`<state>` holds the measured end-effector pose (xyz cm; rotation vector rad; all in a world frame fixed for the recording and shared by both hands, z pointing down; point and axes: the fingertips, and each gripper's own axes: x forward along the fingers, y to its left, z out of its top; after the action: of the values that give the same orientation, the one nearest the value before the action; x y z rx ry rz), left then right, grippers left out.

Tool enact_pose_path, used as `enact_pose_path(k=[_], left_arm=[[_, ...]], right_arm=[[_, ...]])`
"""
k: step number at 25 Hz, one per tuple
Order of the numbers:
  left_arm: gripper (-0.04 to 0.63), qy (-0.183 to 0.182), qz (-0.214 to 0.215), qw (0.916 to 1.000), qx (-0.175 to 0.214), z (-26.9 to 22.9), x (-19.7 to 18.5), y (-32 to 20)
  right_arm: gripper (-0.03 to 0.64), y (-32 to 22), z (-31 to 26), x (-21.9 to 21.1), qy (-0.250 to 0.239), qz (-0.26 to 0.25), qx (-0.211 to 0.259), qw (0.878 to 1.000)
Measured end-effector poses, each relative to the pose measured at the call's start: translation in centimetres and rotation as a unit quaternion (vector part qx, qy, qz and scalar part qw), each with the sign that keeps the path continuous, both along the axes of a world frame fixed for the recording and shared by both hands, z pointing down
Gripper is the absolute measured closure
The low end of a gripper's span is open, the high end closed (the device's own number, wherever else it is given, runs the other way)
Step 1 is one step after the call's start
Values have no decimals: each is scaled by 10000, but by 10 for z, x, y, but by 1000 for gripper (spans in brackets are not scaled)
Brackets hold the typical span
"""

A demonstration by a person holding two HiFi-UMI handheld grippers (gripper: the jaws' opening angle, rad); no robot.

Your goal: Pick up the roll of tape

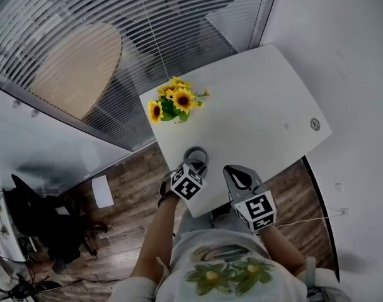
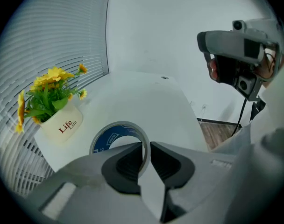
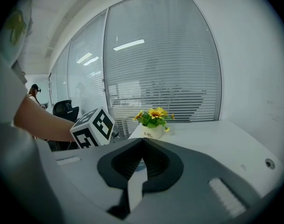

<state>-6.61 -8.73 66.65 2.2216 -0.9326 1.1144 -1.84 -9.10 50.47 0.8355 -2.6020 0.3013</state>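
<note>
The left gripper [image 1: 193, 166], in the head view, reaches down to the roll of tape [image 1: 196, 154] near the counter's [image 1: 267, 99] near edge. Its own view shows the jaws pinching the roll's right wall, one inside the ring and one outside, a hold that looks fit for lifting. The right gripper view shows the right gripper [image 3: 142, 143] pressed together and empty, apparently kept aside on the right.
</note>
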Motion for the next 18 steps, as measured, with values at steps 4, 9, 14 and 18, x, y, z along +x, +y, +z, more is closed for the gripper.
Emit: enact_pose_path(k=[4,9,14,18], left_arm=[[532,92,-321,9994,119,-13,-5,-5],[532,187,-711,9967,332,-30,-12,-8],[533,254,-1031,9924,625,-49,-20,-9],[533,348,-1287,9873,860,-65,-23,-8]], right_arm=[[615,-5,-4,-1,-32,-144,24,9999],[615,-7,-8,-2,-79,-320,52,9994],[615,-8,-13,-4,-127,-449,78,9989],[615,-8,-18,-5,-176,-539,101,9983]])
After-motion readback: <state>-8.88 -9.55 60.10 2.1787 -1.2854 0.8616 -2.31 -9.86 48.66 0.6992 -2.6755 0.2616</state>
